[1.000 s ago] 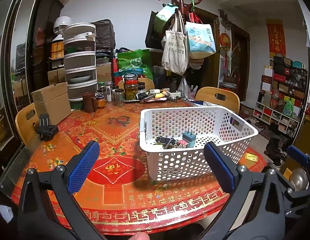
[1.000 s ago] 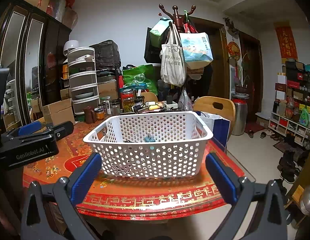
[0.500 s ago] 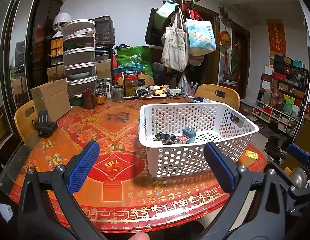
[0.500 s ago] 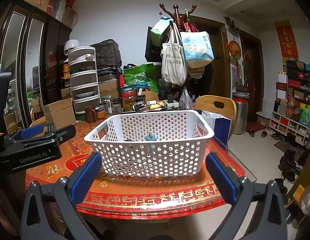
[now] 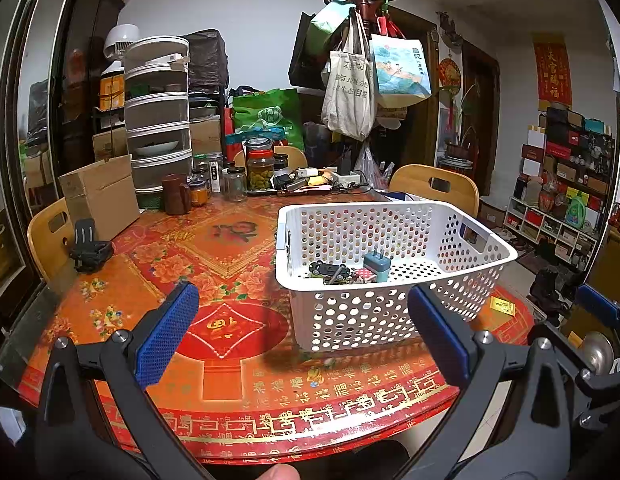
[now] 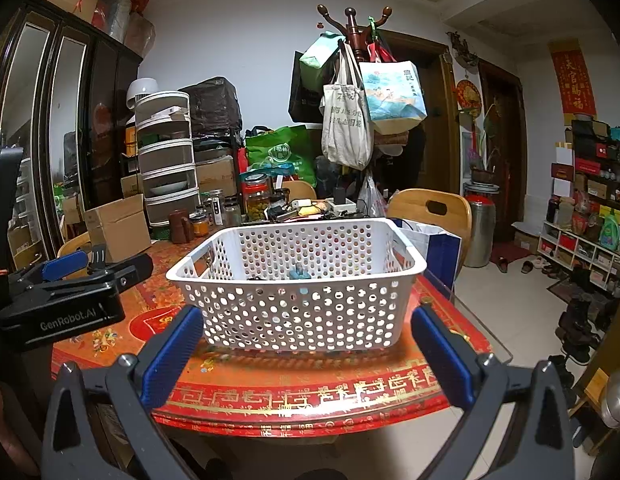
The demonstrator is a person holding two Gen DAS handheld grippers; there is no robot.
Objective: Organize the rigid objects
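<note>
I am holding my left gripper (image 5: 301,332) above the near edge of the red patterned surface (image 5: 229,248), jaws spread wide apart and gripping nothing. My right gripper (image 6: 305,354) is hovering just off the surface's near edge, jaws likewise apart and gripping nothing. The white perforated basket (image 5: 394,312) is sitting on the right portion of the surface, directly ahead of my right gripper. Inside it, a teal plug adapter (image 5: 376,267) is standing upright beside a small toy car (image 5: 330,270). A black clip (image 5: 89,250) is resting at the surface's left edge, near a cardboard box (image 5: 99,196).
</note>
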